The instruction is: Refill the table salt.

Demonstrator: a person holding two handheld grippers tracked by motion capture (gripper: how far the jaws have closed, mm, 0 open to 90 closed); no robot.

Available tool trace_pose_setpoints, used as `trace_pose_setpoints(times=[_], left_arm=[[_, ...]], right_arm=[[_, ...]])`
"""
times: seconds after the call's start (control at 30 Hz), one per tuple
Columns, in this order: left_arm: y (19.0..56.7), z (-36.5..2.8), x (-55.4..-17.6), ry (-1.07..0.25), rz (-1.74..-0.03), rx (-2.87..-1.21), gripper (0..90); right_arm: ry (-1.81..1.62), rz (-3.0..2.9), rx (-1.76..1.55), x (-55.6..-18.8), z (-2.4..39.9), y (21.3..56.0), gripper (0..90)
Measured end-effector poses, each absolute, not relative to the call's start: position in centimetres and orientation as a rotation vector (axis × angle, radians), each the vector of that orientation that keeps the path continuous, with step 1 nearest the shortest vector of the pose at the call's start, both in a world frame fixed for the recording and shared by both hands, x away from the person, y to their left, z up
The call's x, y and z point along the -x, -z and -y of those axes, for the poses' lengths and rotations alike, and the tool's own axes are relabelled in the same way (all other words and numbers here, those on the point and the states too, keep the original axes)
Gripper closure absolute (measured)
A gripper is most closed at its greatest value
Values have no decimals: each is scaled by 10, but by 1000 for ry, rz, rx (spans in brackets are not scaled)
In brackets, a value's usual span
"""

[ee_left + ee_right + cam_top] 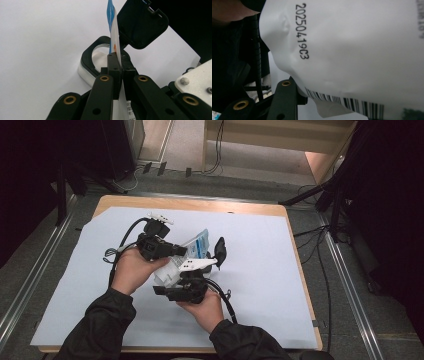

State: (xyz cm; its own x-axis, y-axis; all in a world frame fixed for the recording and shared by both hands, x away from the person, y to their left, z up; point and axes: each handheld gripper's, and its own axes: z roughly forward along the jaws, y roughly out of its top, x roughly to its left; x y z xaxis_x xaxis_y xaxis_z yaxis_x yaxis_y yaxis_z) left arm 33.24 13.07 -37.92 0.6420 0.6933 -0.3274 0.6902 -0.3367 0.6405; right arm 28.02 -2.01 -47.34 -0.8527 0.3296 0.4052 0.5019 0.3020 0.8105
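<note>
A flat white packet with a blue printed end (200,242) is held above the table between both hands. My left gripper (181,251) is shut on it; in the left gripper view the thin packet (115,37) stands edge-on between the closed pads (113,65). Just beyond is a clear container with a black rim (87,55), tilted with its mouth toward the camera, and its black lid (140,22) hangs open. My right gripper (172,277) sits under it and appears to grip the container (167,270). One right finger (284,100) shows below the packet's barcode side (352,50).
A large white paper sheet (260,280) covers the wooden table (200,204). Cables trail from both grippers over the sheet. Black stands and loose cables (320,195) are on the floor past the table's far and right edges.
</note>
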Motion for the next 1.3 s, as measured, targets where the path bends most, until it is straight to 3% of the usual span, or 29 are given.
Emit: trace_pose_setpoints(times=[1.3], left_arm=[[381, -130, -337, -5, -1052, -2104, 900]], right_arm=[[1575, 2351, 784, -286, 21, 475, 627]])
